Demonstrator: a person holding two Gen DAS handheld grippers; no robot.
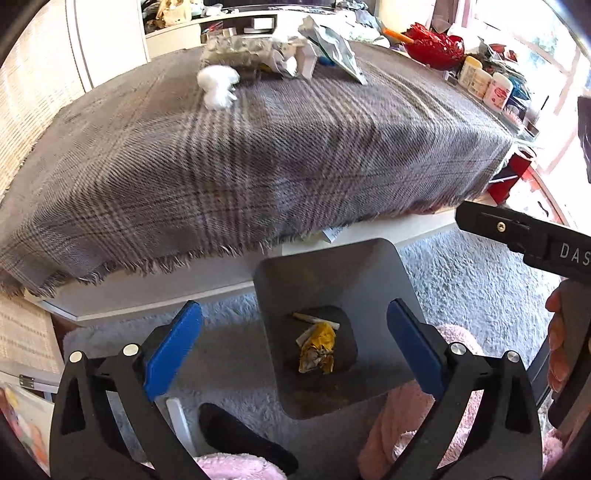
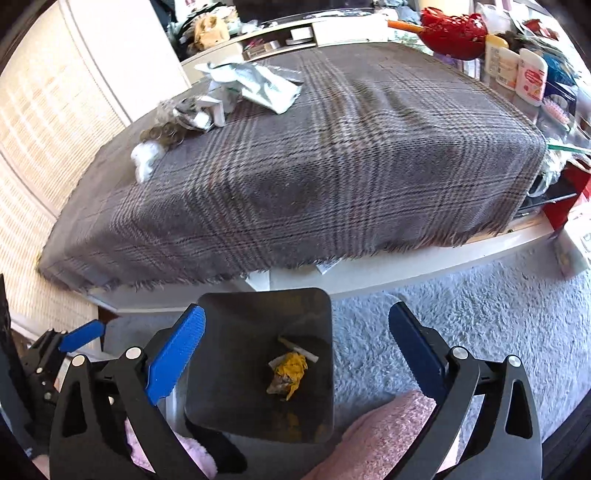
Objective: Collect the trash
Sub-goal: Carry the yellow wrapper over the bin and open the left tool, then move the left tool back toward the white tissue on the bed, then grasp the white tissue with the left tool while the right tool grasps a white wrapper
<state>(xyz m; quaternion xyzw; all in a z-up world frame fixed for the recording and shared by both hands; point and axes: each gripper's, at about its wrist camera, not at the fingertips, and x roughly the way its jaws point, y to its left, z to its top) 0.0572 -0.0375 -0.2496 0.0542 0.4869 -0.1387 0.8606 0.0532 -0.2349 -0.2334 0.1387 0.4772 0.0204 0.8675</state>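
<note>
A grey square bin (image 1: 332, 273) (image 2: 221, 387) stands on the carpet in front of the table and holds a crumpled yellow wrapper (image 1: 317, 349) (image 2: 290, 373) and a white stick (image 1: 316, 318) (image 2: 297, 345). My left gripper (image 1: 295, 343) hovers over the bin, open and empty. My right gripper (image 2: 295, 347) also hovers over the bin, open and empty. On the far side of the plaid cloth (image 1: 258, 155) (image 2: 314, 177) lie a white tissue wad (image 1: 218, 85) (image 2: 146, 158), a silver foil bag (image 1: 332, 44) (image 2: 258, 85) and a bubble-wrap piece (image 1: 240, 48) (image 2: 166, 125).
A red basket (image 1: 436, 44) (image 2: 458, 27) and lotion jars (image 1: 484, 81) (image 2: 517, 70) crowd the table's right edge. A red box (image 1: 509, 177) (image 2: 569, 195) sits at the right corner. A wicker screen (image 1: 26, 103) (image 2: 40, 122) stands left. Pink slippers (image 1: 399, 417) (image 2: 388, 435) rest beside the bin on the pale carpet (image 1: 480, 280).
</note>
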